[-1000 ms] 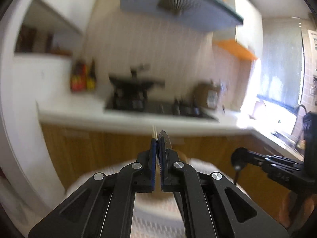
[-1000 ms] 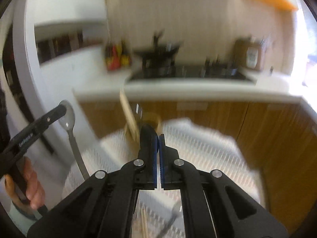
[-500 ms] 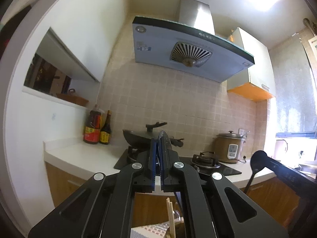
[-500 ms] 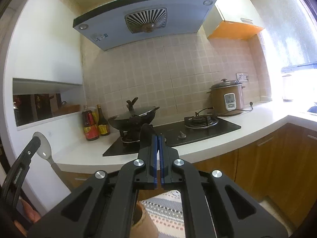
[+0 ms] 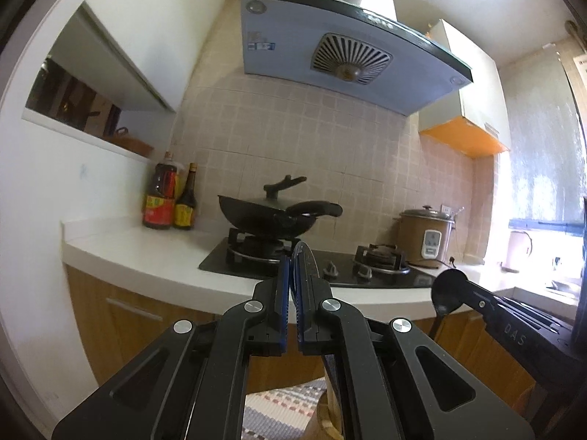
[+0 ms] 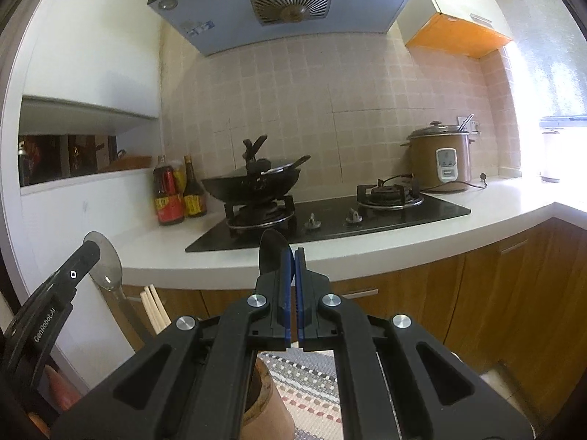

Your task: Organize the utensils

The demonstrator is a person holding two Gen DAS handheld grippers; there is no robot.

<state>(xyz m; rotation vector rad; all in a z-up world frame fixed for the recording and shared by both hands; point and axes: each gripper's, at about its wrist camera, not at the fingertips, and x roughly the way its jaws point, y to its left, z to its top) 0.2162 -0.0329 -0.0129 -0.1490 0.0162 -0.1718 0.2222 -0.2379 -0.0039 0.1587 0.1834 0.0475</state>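
My left gripper (image 5: 292, 275) is shut on a silver spoon (image 5: 305, 258), bowl upward; the same spoon (image 6: 106, 267) shows at the left of the right wrist view. My right gripper (image 6: 293, 256) is shut on a dark spoon (image 6: 272, 253), bowl upward; it also shows at the right of the left wrist view (image 5: 448, 289). A wooden utensil holder (image 6: 269, 399) sits low beneath the right gripper, and also under the left one (image 5: 328, 416). Pale chopsticks (image 6: 154, 308) stand up beside the silver spoon's handle.
A striped mat (image 6: 308, 385) lies below. Ahead is a white counter (image 5: 146, 253) with a black hob (image 6: 330, 216), a wok (image 5: 271, 216), sauce bottles (image 5: 168, 201), a rice cooker (image 6: 442, 157) and wooden cupboards (image 6: 506, 286).
Both grippers have tilted up from the mat and holder to face the stove wall, each still holding its spoon. In the last half second both tipped slightly back down.
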